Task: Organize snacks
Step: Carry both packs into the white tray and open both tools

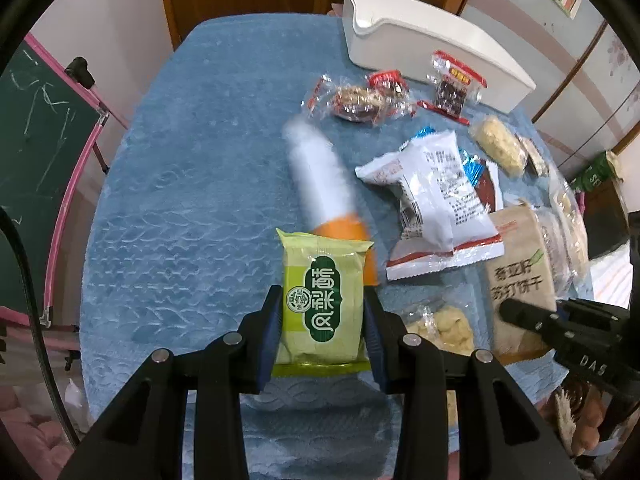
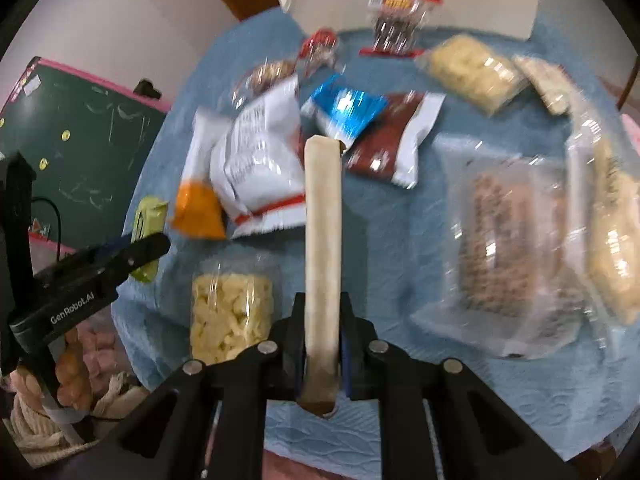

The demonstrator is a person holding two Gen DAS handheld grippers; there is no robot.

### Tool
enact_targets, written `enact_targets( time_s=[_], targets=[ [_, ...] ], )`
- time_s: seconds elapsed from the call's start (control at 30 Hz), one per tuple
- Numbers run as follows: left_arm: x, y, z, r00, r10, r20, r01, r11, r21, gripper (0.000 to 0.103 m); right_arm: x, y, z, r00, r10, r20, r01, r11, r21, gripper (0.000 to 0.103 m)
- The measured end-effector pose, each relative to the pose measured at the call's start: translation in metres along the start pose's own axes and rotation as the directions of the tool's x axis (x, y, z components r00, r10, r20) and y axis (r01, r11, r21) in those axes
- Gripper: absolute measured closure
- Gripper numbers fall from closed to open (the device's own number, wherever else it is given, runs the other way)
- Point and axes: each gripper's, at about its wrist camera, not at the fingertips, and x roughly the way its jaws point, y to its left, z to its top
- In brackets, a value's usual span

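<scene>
Between the left claw's (image 1: 323,322) blue pads we're pinching a green-and-yellow foil pineapple-cake packet (image 1: 320,304), flat face up, held above the blue textured towel-covered bench (image 1: 180,200). Right claw (image 2: 323,344) is clamped on a beige kraft-paper cracker pack (image 2: 322,240), gripped edge-on so we only see its thin side; in the left view the same pack shows its printed face, with the claw at its near end.

Target looks like the white plastic bin (image 1: 420,36) at the far side of the bench. We can't see inside it from here. The rest of the snacks lie loose between us and it: white crinkled bag with red trim (image 1: 432,204), orange-and-white pouch (image 1: 324,196), clear packs of nut cakes (image 1: 356,100), a red-sealed date pack (image 1: 452,88) touching the bin wall, a clear bag of pale puffs (image 2: 230,312).

Risks as we judge them:
- Cracker pack is long and held near one end, so it could pivot or slip out on a fast swing. Right view is motion-blurred.
- Both claws loaded and near each other; heading for the same bin could make them clash.
- Low carry could sweep the loose bags.
- Foil packet is slick and soft, so it could squirm out or get its cake crushed.
</scene>
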Motion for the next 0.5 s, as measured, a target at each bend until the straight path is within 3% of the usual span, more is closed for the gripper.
enact_targets(
  time_s=[0.23, 0.5],
  targets=[
    [-0.045, -0.012, 0.018, 0.994, -0.056, 0.092, 0.052, 0.998, 0.04, 0.067, -0.046, -0.008, 0.01, 0.985, -0.046, 0.165, 0.045, 0.999, 0.013, 0.09],
    [-0.114, -0.051, 0.098, 0.959, -0.11, 0.26, 0.073, 0.986, 0.148, 0.067, -0.113, -0.015, 0.072, 0.947, -0.049, 0.317, 0.054, 0.999, -0.006, 0.09]
  ],
)
